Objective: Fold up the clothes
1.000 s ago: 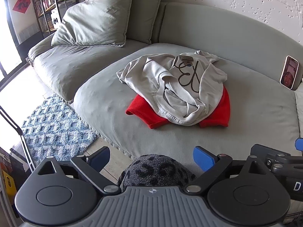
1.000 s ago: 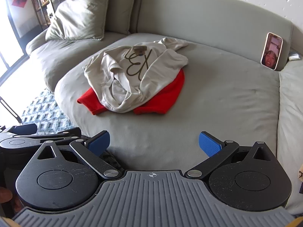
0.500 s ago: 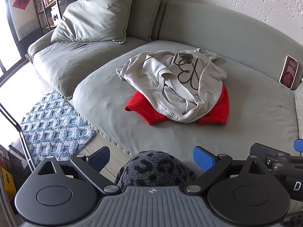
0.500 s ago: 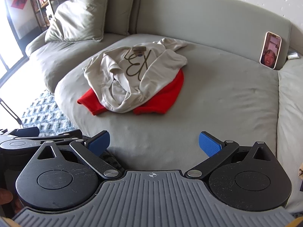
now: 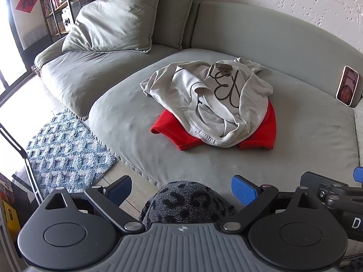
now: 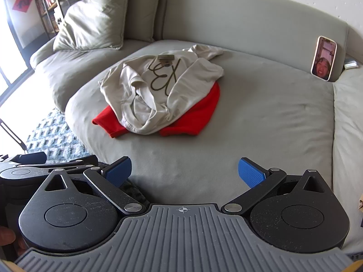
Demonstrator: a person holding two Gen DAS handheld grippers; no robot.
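Left wrist: left gripper [image 5: 181, 189] wide, empty; right gripper [image 6: 183, 172] wide, empty, short of sweatshirt [image 6: 158, 90].

Sweatshirt [image 5: 211, 99] lies atop garment [image 5: 174, 129] on sofa [image 5: 295, 136], phone [image 5: 347, 86] behind-right

My left gripper [image 5: 181, 190] is matt black plastic with bright metal pivot pins, and its blue rubbery fingertips [image 5: 244, 189] carry a fine knurled grain; my right gripper [image 6: 183, 172] has the same finish, its black discs dusty and lightly scuffed. Ahead of both, the crumpled beige knit sweatshirt [image 5: 211, 99] looks soft and matt, with ribbed hems. Under it lies the flat red fleece-like garment [image 5: 174, 129], dull and slightly fuzzy. Both rest on the grey-green sofa cushion [image 5: 295, 122], a smooth matt cloth. Far right ahead, the glossy pink-cased phone [image 6: 323, 57] shines. Left of my fingers, the blue-white rug [image 5: 63, 149] is rough, nubbly pile.
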